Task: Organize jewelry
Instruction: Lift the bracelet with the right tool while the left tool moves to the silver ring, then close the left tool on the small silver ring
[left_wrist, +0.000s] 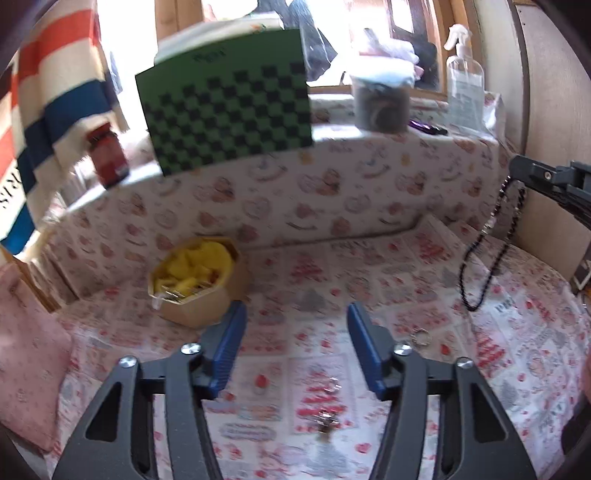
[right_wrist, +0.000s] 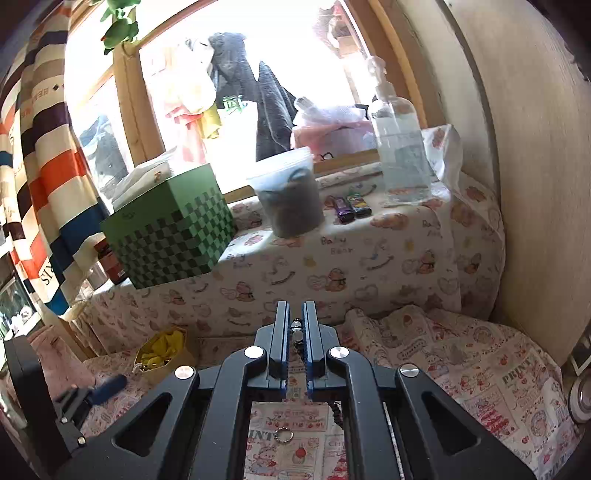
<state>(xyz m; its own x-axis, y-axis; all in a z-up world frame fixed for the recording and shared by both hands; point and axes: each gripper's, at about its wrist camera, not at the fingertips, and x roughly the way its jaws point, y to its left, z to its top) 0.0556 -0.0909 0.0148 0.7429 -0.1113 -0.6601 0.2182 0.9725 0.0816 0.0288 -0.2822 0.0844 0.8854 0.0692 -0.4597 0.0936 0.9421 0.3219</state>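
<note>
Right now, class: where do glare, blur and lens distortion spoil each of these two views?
Left wrist view: window blown out white, green checkered box and tablecloth motion-smeared, edges bowed by fisheye. Right wrist view: sharper, but window glare washes out the hanging clothes; wall curves strongly.

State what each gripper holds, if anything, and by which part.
The right gripper pinches the black beaded necklace near its clasp end; the rest dangles. The left gripper holds nothing.
</note>
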